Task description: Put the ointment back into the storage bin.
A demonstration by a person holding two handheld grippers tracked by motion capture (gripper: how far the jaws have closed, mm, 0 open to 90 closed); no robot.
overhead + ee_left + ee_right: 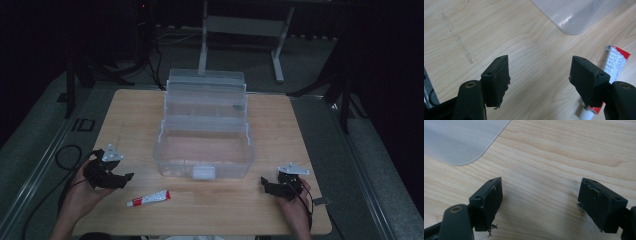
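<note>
both sets of tongs gape wide and hold nothing: the left gripper (116, 176) hovers beside a small red-and-white tube with a white cap (148, 198) lying on the light wooden table (280, 130), the right gripper (274, 187) near the clear plastic tiered storage box (204, 131), open at centre.

Both grippers (125, 176) (263, 184) agape, empty.

Large white digits, seemingly "66" or "99", are printed on the red band of the tube (616, 63) seen at three o'clock in the left gripper view; which way up they read cannot be told. Finer print on its silver part is too blurred to be read.
</note>
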